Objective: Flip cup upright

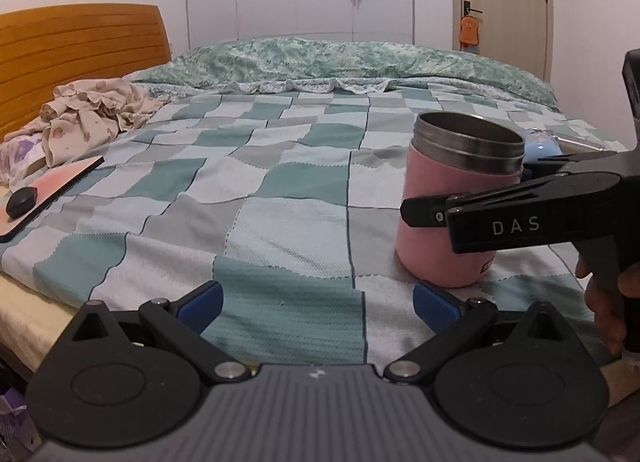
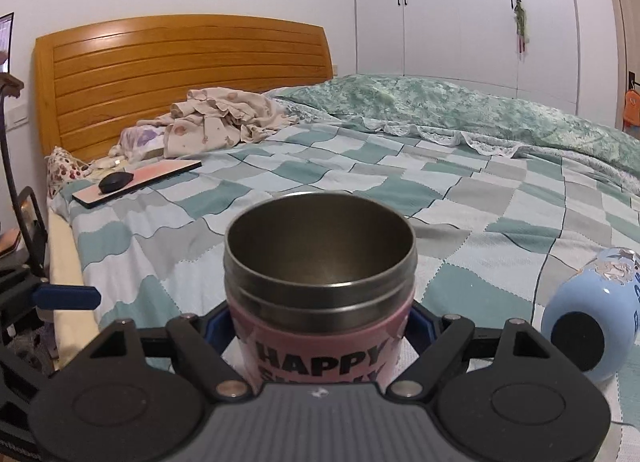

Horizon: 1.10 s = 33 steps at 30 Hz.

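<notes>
A pink cup (image 1: 436,218) with a steel rim stands upright on the checked bedspread (image 1: 256,190), open mouth up. In the right wrist view the cup (image 2: 320,326) sits between my right gripper's blue pads (image 2: 218,326), which press on its two sides. The right gripper (image 1: 424,214) also shows in the left wrist view, reaching in from the right and clamped round the cup's middle. My left gripper (image 1: 318,306) is open and empty, low over the bedspread just left of the cup.
A light blue round bottle (image 2: 592,314) lies on the bed right of the cup. A pink mouse pad with a black mouse (image 1: 24,202) lies at the left edge. Crumpled clothes (image 1: 88,118) and a green quilt (image 1: 360,58) lie beyond, by the wooden headboard (image 2: 180,74).
</notes>
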Motion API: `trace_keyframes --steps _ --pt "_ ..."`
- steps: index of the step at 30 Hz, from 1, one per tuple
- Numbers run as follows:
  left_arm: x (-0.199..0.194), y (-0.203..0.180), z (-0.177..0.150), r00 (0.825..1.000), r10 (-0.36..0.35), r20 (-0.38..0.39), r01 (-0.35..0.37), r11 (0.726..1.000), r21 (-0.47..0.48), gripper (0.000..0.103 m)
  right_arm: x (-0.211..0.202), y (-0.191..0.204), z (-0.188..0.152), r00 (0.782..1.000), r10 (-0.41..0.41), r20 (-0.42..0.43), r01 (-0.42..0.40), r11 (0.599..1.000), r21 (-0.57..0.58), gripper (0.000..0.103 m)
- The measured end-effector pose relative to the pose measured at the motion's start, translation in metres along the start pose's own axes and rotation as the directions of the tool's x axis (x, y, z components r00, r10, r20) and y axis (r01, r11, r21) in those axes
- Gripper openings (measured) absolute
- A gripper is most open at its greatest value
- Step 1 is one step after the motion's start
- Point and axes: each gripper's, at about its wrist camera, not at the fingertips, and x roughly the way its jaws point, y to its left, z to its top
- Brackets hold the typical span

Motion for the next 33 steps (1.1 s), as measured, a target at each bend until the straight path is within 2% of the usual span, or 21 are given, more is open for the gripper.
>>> trace_keyframes --steps 3,6,10,14,18,25,28,30,33 --pt "-0.008 -0.004 0.002 1.000 -0.011 0.016 0.011 1.000 0.003 0.103 -0.016 -0.009 -0.003 1.000 -0.002 0.018 0.001 1.000 0.024 0.086" --pt "-0.024 -0.012 0.004 0.998 -0.025 0.058 0.024 0.999 0.022 0.103 -0.061 -0.022 -0.006 0.989 -0.010 0.145 0.003 0.999 0.046 0.100" --pt "-0.053 -0.032 0.008 0.987 -0.071 0.145 0.066 0.997 0.035 0.103 -0.135 -0.032 -0.015 0.949 -0.071 0.307 0.054 0.996 0.065 0.103" --pt "-0.081 -0.062 0.005 0.966 -0.121 0.230 0.114 0.993 0.043 0.103 -0.203 -0.050 -0.032 0.910 -0.161 0.382 0.126 0.985 0.114 0.103" --pt "-0.102 -0.094 -0.007 0.939 -0.153 0.308 0.150 0.988 0.036 0.103 -0.255 -0.068 -0.066 0.884 -0.253 0.394 0.206 0.966 0.157 0.103" --pt "-0.116 -0.130 -0.034 0.909 -0.173 0.378 0.188 0.982 -0.005 0.103 -0.308 -0.075 -0.136 0.847 -0.387 0.366 0.352 0.922 0.160 0.103" --pt "-0.112 -0.142 -0.048 0.910 -0.182 0.372 0.198 0.980 -0.004 0.103 -0.312 -0.074 -0.164 0.834 -0.431 0.344 0.404 0.902 0.151 0.103" --pt "-0.109 -0.153 -0.057 0.917 -0.166 0.363 0.171 0.985 0.017 0.103 -0.312 -0.072 -0.181 0.823 -0.455 0.338 0.432 0.890 0.147 0.103" --pt "-0.106 -0.164 -0.072 0.916 -0.142 0.376 0.134 0.990 0.046 0.103 -0.308 -0.070 -0.200 0.805 -0.489 0.336 0.470 0.871 0.142 0.103"
